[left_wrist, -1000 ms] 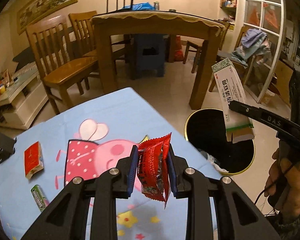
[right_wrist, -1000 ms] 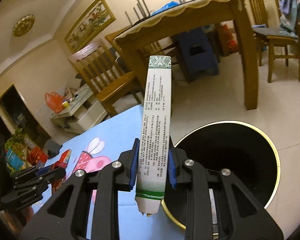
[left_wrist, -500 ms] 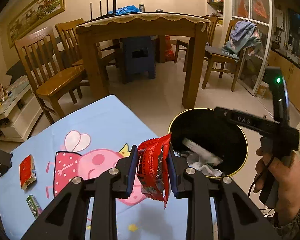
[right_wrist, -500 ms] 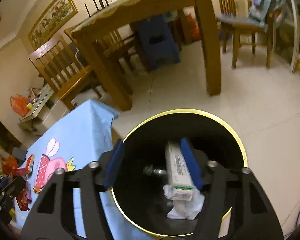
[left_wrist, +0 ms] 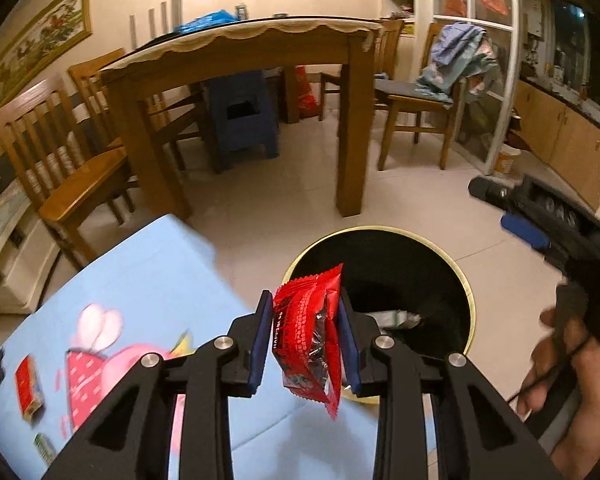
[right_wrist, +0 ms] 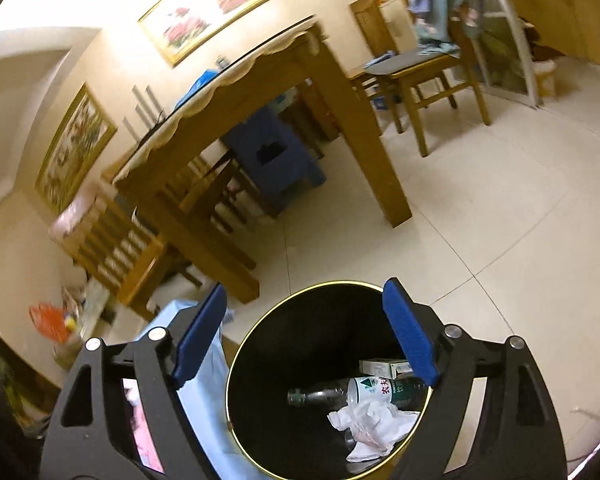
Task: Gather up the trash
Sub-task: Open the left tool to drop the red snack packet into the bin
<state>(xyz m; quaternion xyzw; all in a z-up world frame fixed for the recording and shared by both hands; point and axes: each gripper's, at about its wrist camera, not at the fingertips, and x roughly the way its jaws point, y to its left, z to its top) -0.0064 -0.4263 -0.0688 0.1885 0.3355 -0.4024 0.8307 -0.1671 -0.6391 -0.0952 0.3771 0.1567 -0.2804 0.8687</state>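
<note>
The left tool [left_wrist: 305,338] is clenched on a red snack wrapper [left_wrist: 310,334], held over the table [left_wrist: 148,264] edge toward the black bin [right_wrist: 300,360] for dropping. The right tool [right_wrist: 306,338], jaws just spread and empty, hangs above the bin, where the box [right_wrist: 382,368] lies.

A wooden dining table [left_wrist: 236,52] with a scalloped cream cover stands on the pale tiled floor [left_wrist: 284,200], a blue plastic stool [left_wrist: 242,114] beneath it. Slatted wooden chairs [left_wrist: 56,160] sit at its left; another chair [left_wrist: 416,100] at the right carries heaped clothes [left_wrist: 460,56]. Framed floral paintings [right_wrist: 210,6] hang on the wall, and what looks like a blue bag [left_wrist: 206,24] lies on the tabletop
</note>
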